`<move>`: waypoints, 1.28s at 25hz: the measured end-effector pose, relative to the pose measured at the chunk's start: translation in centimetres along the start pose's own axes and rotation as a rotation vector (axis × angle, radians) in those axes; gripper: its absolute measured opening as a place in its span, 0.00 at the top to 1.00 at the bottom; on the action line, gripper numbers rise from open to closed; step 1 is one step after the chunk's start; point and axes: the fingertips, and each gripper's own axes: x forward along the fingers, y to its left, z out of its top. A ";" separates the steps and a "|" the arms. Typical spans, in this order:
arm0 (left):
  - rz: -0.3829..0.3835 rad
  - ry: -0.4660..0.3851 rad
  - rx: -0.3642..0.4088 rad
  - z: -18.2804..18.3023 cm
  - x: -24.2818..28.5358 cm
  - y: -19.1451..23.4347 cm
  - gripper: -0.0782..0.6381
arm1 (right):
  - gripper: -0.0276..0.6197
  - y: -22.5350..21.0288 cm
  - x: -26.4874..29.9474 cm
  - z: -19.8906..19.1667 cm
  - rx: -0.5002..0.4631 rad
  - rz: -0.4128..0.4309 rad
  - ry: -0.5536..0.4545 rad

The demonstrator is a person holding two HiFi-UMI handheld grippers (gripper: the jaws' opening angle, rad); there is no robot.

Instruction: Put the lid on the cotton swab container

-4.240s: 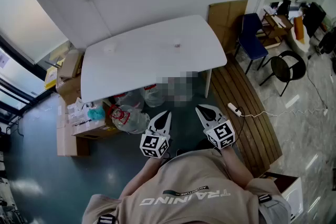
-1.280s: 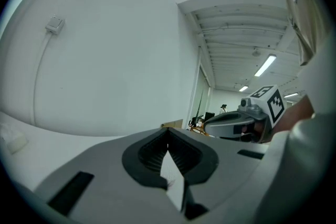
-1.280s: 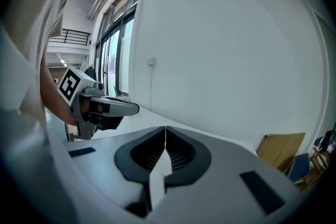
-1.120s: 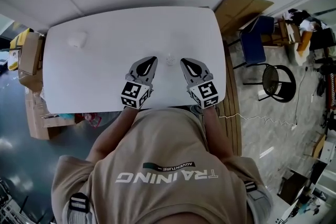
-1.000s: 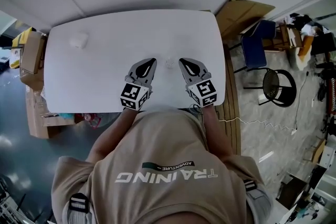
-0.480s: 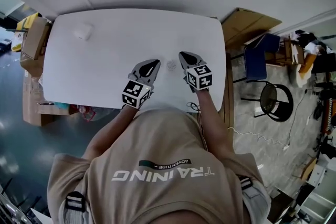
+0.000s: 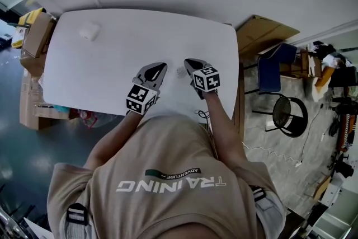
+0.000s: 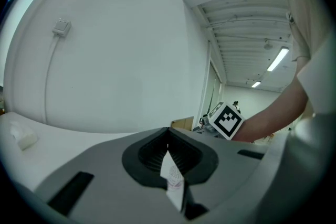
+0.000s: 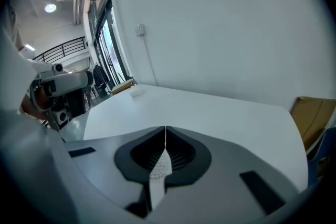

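Head view: person stands at the near edge of a white bench, a gripper in each hand, both held over the bench's near middle.

- left gripper: tip points to the upper right of the frame, marker cube toward the person.
- right gripper: tip points to the upper left, so the two tips converge.
- small round piece: lies on the bench between the two tips, just beside the right one. No contact can be made out.
- pale piece: lies on the bench near its upper-left corner, well apart from both grippers.
- Which piece is the cotton swab container and which is the lid cannot be told at this size.

Left gripper view: fingers clenched, edges meeting in one line, nothing between them. The pale piece shows at the far left on the bench. The right gripper's marker cube shows at centre right, with a bare forearm behind it.

Right gripper view: fingers likewise pressed together and empty. Bare bench top ahead, with the pale piece near its far end.

Surroundings, head view: cardboard boxes on the floor at the left edge of the frame, a blue chair at the right.
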 end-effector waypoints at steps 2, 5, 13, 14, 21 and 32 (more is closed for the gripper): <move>0.001 0.000 0.001 -0.1 0.0 0.1 0.87 | 0.93 0.3 0.1 -0.5 0.002 0.009 0.007; -0.005 0.006 0.001 -0.4 0.0 -0.1 0.87 | 0.93 1.0 0.1 -1.7 -0.008 0.015 0.027; -0.018 0.010 -0.004 -0.6 0.4 0.0 0.87 | 0.93 2.4 0.9 -3.4 -0.033 0.042 0.068; -0.019 0.010 -0.004 -0.6 0.4 0.0 0.87 | 0.93 2.5 0.9 -3.6 -0.033 0.044 0.072; -0.022 0.012 -0.003 -0.6 0.4 0.3 0.87 | 0.93 2.7 1.4 -4.3 -0.064 0.039 0.102; -0.025 0.010 -0.007 -0.6 0.0 0.2 0.87 | 0.93 3.0 1.8 -4.9 -0.199 -0.009 0.132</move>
